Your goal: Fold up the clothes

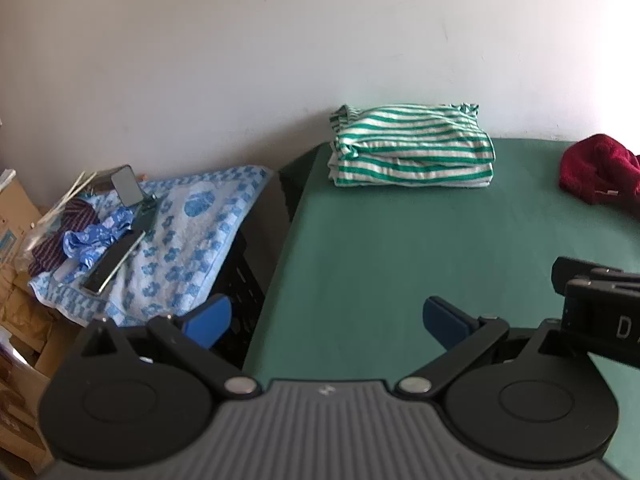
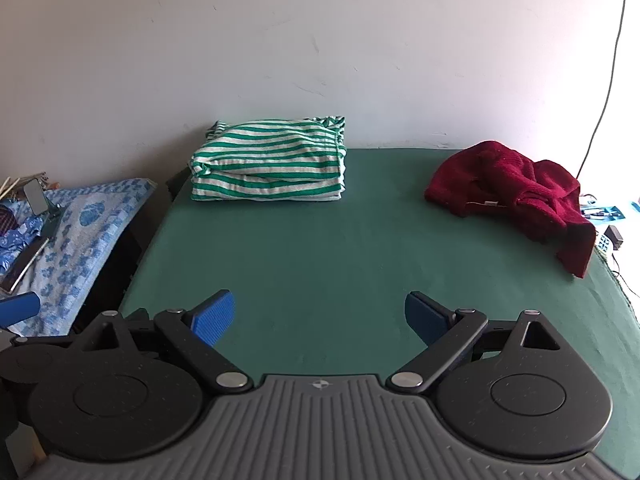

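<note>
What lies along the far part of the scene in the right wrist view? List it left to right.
blue patterned towel → folded green-and-white striped garment → crumpled dark red garment, all seen past the open right gripper; the two garments lie on the green table cover.

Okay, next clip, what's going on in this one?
A person is folding clothes with two hand-held grippers over a green-covered table. Right now neither holds anything: the left hand-held gripper and the right hand-held gripper both hover open above bare cloth. A green-and-white striped garment sits folded at the back by the wall. A dark red garment lies crumpled at the right edge, partly hanging over it, not yet folded.
</note>
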Demonstrator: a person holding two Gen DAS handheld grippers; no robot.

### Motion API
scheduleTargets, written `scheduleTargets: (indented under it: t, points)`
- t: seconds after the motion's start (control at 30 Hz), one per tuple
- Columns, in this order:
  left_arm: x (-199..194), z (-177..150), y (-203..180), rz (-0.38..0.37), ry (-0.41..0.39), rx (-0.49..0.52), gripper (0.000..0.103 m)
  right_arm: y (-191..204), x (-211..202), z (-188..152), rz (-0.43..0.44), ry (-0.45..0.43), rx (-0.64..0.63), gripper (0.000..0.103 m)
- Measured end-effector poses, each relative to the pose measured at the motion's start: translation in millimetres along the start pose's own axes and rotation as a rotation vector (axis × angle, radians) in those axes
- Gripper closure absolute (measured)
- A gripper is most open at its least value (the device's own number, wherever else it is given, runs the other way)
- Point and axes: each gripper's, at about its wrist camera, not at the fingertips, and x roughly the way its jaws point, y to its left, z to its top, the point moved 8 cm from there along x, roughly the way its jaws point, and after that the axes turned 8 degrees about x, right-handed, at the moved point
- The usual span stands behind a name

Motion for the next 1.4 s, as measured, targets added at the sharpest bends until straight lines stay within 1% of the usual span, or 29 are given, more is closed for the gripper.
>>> scheduleTargets:
  t: [0.1,0.23,0.3,0.37,0.43,0.5,0.57,0.6,0.7,0.8,0.87,0.97,1.07,1.17,1.4]
  points:
    - [1.0,1.3,4.0,-0.012,-0.007,-0.010,0.000,0.3,0.1,1.3,-0.004,-0.007,0.000,0.009]
    - [3.9,2.2,12.6,0.000,-0.008,-0.025,0.001,-1.5,1.4,3.6,-0.034,-0.017,-0.011,0.009]
    - [2.7,3.0,15.1,-0.037,-0.016,-0.035,0.001,-2.6,2.4,3.7,-0.039,-0.016,-0.009,0.009]
    - [-2.5,5.4,16.5,-0.074,-0.048,-0.041,0.001,-2.7,3.5,2.3,-0.035,-0.009,-0.006,0.009]
    - [-10.2,9.0,17.6,-0.063,-0.098,-0.030,0.001,-1.8,4.4,0.8,-0.030,-0.002,-0.007,0.009]
    - [-17.3,11.7,17.5,-0.026,-0.134,-0.023,0.001,-0.7,5.2,-0.4,-0.027,0.002,-0.008,0.009]
    - [-20.6,13.9,17.3,-0.011,-0.144,-0.033,0.001,-0.3,4.7,-0.3,-0.029,-0.001,-0.009,0.009]
    - [-20.1,14.3,17.6,-0.018,-0.135,-0.041,0.001,-0.4,4.1,0.2,-0.031,-0.004,-0.010,0.009]
    - [-14.7,13.2,17.0,-0.089,-0.080,-0.073,0.001,-1.6,2.5,1.6,-0.046,-0.013,-0.013,0.009]
    - [-12.9,10.4,18.7,-0.115,-0.051,-0.120,0.001,-3.6,1.2,2.0,-0.042,-0.014,-0.003,0.009]
    - [-12.2,10.1,17.2,-0.120,-0.048,-0.108,0.001,-5.1,0.3,1.9,-0.039,-0.014,0.004,0.009]
    - [-12.9,10.2,12.0,-0.080,-0.056,-0.041,0.001,-6.6,-0.6,1.0,-0.041,-0.014,0.007,0.009]
    - [-14.4,8.9,9.3,-0.070,-0.076,-0.033,0.001,-9.1,-1.3,-0.4,-0.043,-0.014,0.014,0.009]
    - [-12.4,8.3,8.1,-0.110,-0.061,-0.054,0.001,-14.2,-1.1,-1.8,-0.045,-0.011,0.030,0.009]
    - [-8.2,6.0,5.4,-0.153,-0.019,-0.081,0.001,-20.2,-7.1,-3.0,-0.034,-0.025,0.051,0.009]
